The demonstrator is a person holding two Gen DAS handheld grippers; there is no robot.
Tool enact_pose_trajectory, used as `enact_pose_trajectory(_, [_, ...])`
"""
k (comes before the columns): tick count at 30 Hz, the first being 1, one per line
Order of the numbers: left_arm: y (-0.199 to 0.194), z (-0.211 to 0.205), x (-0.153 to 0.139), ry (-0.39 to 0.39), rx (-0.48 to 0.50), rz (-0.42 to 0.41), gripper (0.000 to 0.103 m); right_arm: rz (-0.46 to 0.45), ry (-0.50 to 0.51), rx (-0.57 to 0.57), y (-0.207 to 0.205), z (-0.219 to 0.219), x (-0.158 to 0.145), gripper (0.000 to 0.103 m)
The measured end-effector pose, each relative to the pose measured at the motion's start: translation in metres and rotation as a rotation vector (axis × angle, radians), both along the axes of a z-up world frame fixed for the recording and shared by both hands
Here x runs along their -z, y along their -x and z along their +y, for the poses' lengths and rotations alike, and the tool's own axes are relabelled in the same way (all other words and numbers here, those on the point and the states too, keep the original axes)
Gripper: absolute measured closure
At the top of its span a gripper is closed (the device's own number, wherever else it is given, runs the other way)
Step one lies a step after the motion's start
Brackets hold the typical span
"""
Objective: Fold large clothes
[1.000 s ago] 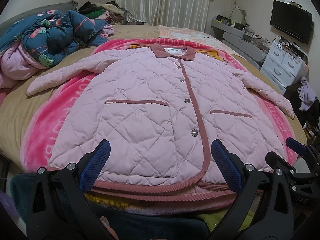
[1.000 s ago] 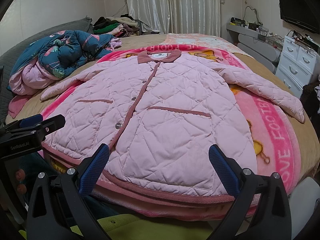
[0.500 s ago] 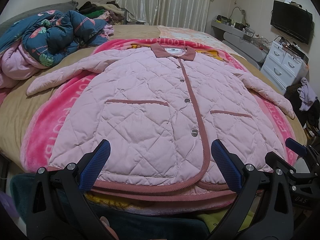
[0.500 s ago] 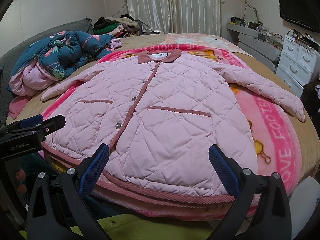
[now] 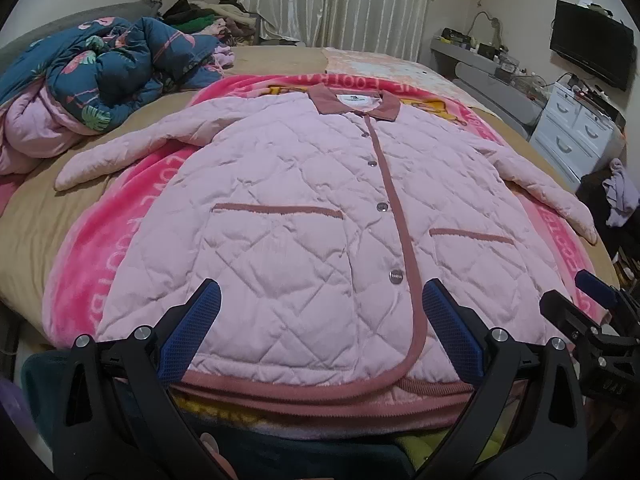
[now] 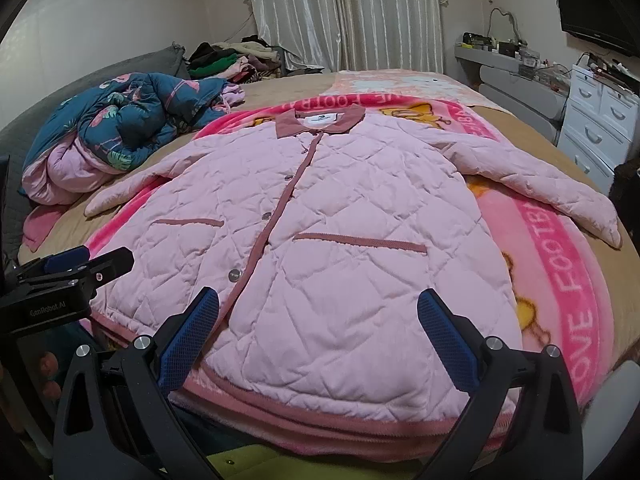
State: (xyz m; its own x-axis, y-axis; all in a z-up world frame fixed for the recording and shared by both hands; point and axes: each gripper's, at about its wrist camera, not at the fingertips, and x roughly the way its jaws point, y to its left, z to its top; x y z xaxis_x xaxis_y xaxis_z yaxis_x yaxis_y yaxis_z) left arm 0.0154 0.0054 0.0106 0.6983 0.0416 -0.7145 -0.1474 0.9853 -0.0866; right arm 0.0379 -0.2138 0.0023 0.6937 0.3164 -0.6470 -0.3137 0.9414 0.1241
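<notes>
A large pink quilted coat (image 5: 304,216) with dusty-red trim lies flat and buttoned on a bright pink blanket (image 5: 120,216), collar far, hem near, both sleeves spread outward. It also shows in the right wrist view (image 6: 352,248). My left gripper (image 5: 320,332) is open and empty, just above the hem left of the button line. My right gripper (image 6: 318,340) is open and empty above the hem's right half. The right gripper shows at the right edge of the left wrist view (image 5: 592,316); the left gripper shows at the left of the right wrist view (image 6: 76,276).
A crumpled blue flamingo-print quilt (image 5: 108,76) lies on the bed's far left, with a clothes pile (image 5: 208,16) behind it. White drawers (image 5: 580,132) and a wall TV (image 5: 592,52) stand to the right. Curtains (image 5: 332,0) hang beyond the bed.
</notes>
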Motion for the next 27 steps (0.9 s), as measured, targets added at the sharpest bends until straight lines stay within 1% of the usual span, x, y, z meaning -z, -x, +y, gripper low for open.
enact_pose_trajectory(4, [-0.011,-0.002,-0.004,-0.009,0.003,-0.005,0.008,-0.004,0.002,-0.008,-0.014,0.000,-0.004,0.004])
enact_pose_trajectory(8, [-0.026,-0.002,-0.009,-0.008,0.000,-0.007,0.008,-0.002,-0.024,0.003,-0.031,-0.006,-0.010,0.004])
enact_pose_trajectory(13, [-0.041,-0.006,-0.016,-0.020,0.001,-0.011,0.008,-0.028,-0.039,0.031,-0.052,-0.014,-0.022,0.004])
enact_pose_trajectory(19, [-0.061,-0.009,-0.027,-0.017,0.002,-0.027,0.008,-0.037,-0.058,0.057,-0.076,-0.024,-0.031,0.004])
enact_pose_trajectory(27, [-0.094,-0.018,-0.036,-0.012,0.020,-0.036,0.008,-0.038,-0.071,0.110,-0.102,-0.044,-0.036,0.004])
